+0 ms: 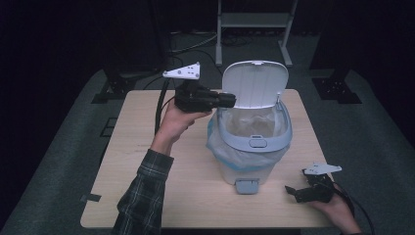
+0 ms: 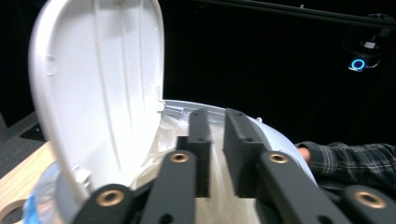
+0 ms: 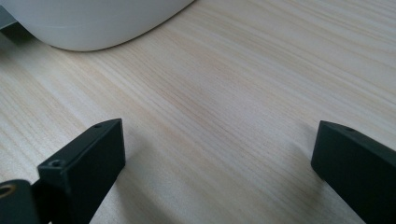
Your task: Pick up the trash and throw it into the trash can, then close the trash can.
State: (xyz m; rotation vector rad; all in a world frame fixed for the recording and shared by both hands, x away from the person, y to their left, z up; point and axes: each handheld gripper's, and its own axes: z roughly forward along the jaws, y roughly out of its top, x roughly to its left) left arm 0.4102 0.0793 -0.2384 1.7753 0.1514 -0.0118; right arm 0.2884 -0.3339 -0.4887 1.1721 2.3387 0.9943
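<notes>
A white pedal bin (image 1: 249,164) stands in the middle of the wooden table (image 1: 147,186), its lid (image 1: 254,83) raised upright and a translucent liner bag (image 1: 249,125) inside. My left gripper (image 1: 230,100) is held up at the bin's left rim and points at the lid. In the left gripper view its jaws stand almost together with nothing between them (image 2: 218,135), beside the lid's inner face (image 2: 93,84) and over the bin's rim (image 2: 280,140). My right gripper (image 1: 291,192) rests low on the table, right of the bin, open and empty (image 3: 219,158).
The bin's grey foot pedal (image 1: 247,186) juts toward the front edge. Its white base (image 3: 93,23) lies just ahead of the right jaws. A plaid sleeve (image 2: 355,158) shows past the bin. A metal stand (image 1: 254,22) is behind the table.
</notes>
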